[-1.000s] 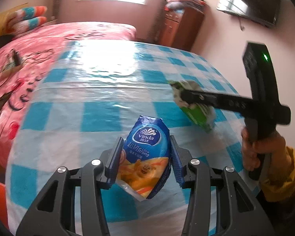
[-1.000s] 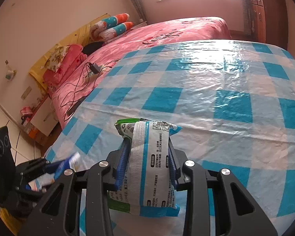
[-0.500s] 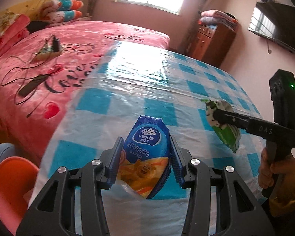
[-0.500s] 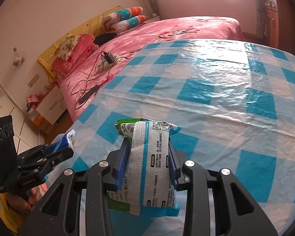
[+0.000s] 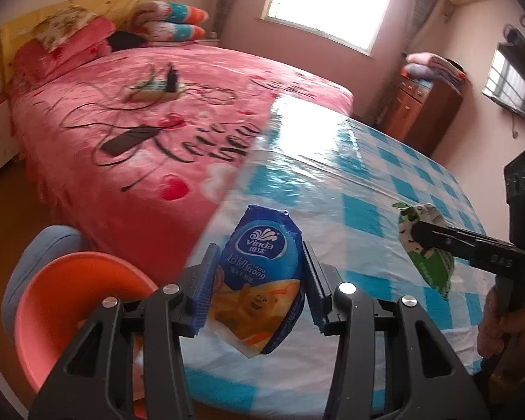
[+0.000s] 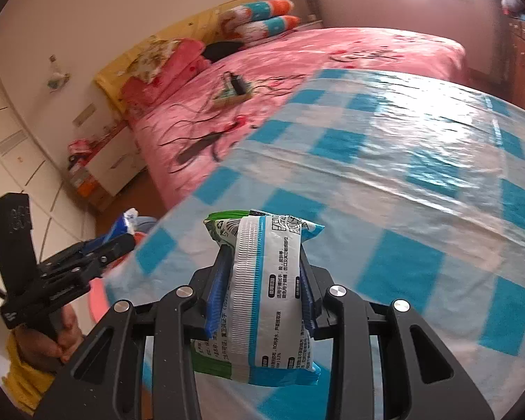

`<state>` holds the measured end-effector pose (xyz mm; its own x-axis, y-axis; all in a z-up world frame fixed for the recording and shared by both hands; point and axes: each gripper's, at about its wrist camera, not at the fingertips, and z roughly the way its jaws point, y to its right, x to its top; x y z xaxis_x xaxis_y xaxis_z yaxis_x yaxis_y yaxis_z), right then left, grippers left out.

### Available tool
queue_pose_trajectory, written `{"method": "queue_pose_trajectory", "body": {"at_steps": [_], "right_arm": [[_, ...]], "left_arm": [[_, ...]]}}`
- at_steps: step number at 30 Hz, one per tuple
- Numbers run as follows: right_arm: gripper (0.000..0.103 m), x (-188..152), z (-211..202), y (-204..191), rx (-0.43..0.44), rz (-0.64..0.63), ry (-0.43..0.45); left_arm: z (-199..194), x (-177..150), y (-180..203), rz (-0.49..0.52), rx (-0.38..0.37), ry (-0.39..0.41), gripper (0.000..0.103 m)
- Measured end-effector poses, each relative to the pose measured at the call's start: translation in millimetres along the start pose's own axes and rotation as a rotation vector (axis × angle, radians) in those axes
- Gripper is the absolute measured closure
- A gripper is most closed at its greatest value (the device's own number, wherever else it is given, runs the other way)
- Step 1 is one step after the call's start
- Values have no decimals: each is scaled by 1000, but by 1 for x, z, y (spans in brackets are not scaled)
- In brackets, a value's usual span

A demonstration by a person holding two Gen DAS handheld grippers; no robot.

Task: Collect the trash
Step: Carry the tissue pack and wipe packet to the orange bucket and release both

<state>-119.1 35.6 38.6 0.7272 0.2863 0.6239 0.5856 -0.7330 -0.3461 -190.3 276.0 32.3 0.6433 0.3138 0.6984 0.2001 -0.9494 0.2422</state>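
A table [image 5: 367, 189] in blue-checked plastic stretches ahead of each gripper; left of it, the pink bed [image 5: 157, 105] carries a power strip [image 5: 154, 89] and cables.

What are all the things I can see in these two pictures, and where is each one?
Vinda tissue wrapper: one, blue and orange, between the left gripper's fingers.
Wipes packet: one, white, blue and green, between the right gripper's fingers.
Orange bin: one, on the floor beside the table's corner.
Table: one, blue-and-white check cover.
Bed: one, pink cover, cables and a power strip on it.
Cabinet: one, brown, far wall.
Left gripper: black, shut.
Right gripper: black, shut.
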Motion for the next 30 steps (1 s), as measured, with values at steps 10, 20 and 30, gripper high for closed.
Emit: {"method": "queue_pose_trajectory", "body": {"at_steps": [10, 20, 30], "right_arm": [[66, 13, 21, -63, 85, -107, -45], [66, 20, 51, -124, 186, -186, -108], [66, 16, 89, -177, 259, -254, -187]], "left_arm": [[-18, -12, -48, -59, 150, 20, 55], [-26, -31, -90, -121, 256, 4, 55], [-24, -50, -126, -184, 337, -29, 55]]}}
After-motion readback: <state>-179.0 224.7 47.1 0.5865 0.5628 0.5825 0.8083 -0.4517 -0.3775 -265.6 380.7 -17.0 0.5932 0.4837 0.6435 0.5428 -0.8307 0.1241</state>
